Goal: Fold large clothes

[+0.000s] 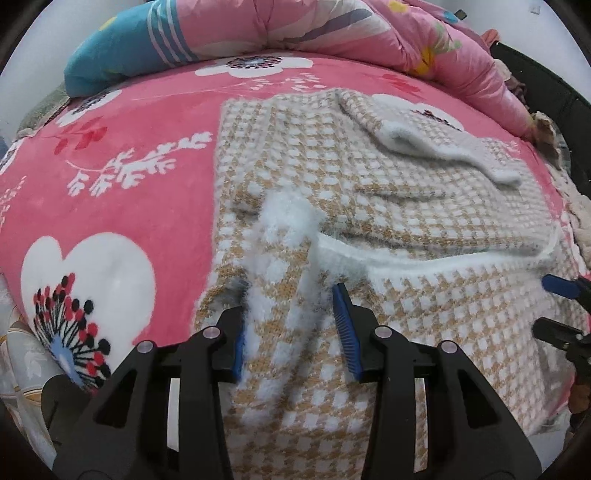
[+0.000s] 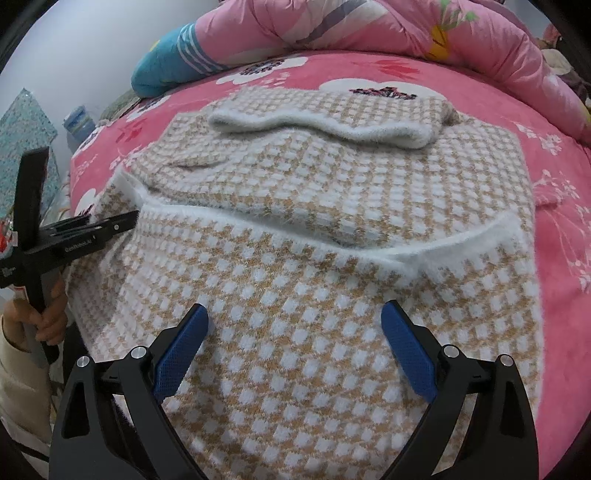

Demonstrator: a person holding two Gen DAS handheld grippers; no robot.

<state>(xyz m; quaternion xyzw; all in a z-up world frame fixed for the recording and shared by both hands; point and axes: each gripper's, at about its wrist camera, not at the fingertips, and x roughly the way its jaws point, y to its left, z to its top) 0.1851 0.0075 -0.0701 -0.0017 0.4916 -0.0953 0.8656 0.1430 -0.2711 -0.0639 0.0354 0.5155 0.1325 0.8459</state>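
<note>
A fluffy beige-and-white checked sweater [image 1: 424,192] [image 2: 314,177] lies on the pink flowered blanket [image 1: 110,192] [image 2: 576,229]. Its lower part is folded up, with the white hem [image 2: 424,254] running across the middle, and a sleeve with a white cuff [image 2: 321,127] lies folded across the top. My left gripper [image 1: 288,306] is at the sweater's left side. A raised ridge of cloth with fuzzy white hem [image 1: 288,218] fills the gap between its half-parted pads. My right gripper [image 2: 294,308] hangs open over the near part of the sweater, with nothing pinched.
A rolled pink and blue quilt [image 1: 314,29] [image 2: 369,29] lies along the far edge of the bed. A person's hand [image 2: 48,314] holds the left gripper's handle at the bed's left edge. Dark furniture [image 1: 546,92] stands at the far right.
</note>
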